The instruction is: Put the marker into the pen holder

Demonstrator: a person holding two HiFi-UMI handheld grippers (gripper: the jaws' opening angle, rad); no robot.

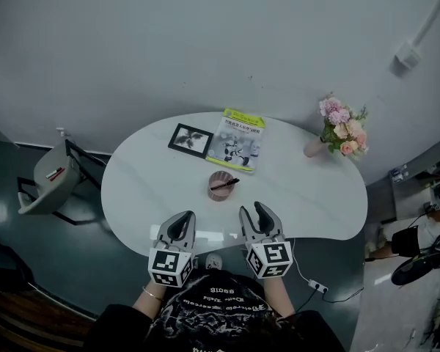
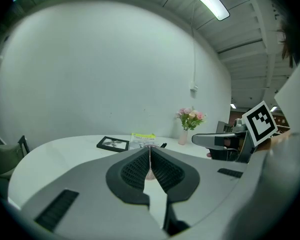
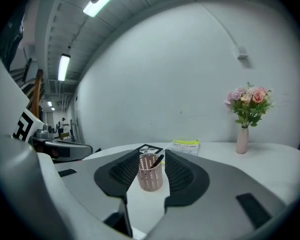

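Note:
A pink perforated pen holder (image 1: 221, 188) stands upright near the middle of the white table (image 1: 147, 182). A black marker (image 1: 225, 184) leans inside it, its end sticking out over the rim. Both grippers hover at the table's near edge, short of the holder. My left gripper (image 1: 185, 217) is shut, its pads pressed together with nothing between them (image 2: 150, 150). My right gripper (image 1: 254, 210) is open and empty. In the right gripper view the pen holder (image 3: 150, 176) and the marker (image 3: 158, 160) show between its spread jaws, further out on the table.
A black picture frame (image 1: 190, 139) and a green-topped booklet (image 1: 237, 139) lie behind the holder. A pink vase of flowers (image 1: 341, 130) stands at the table's far right. A grey chair (image 1: 48, 178) is left of the table; a power strip (image 1: 317, 286) lies on the floor.

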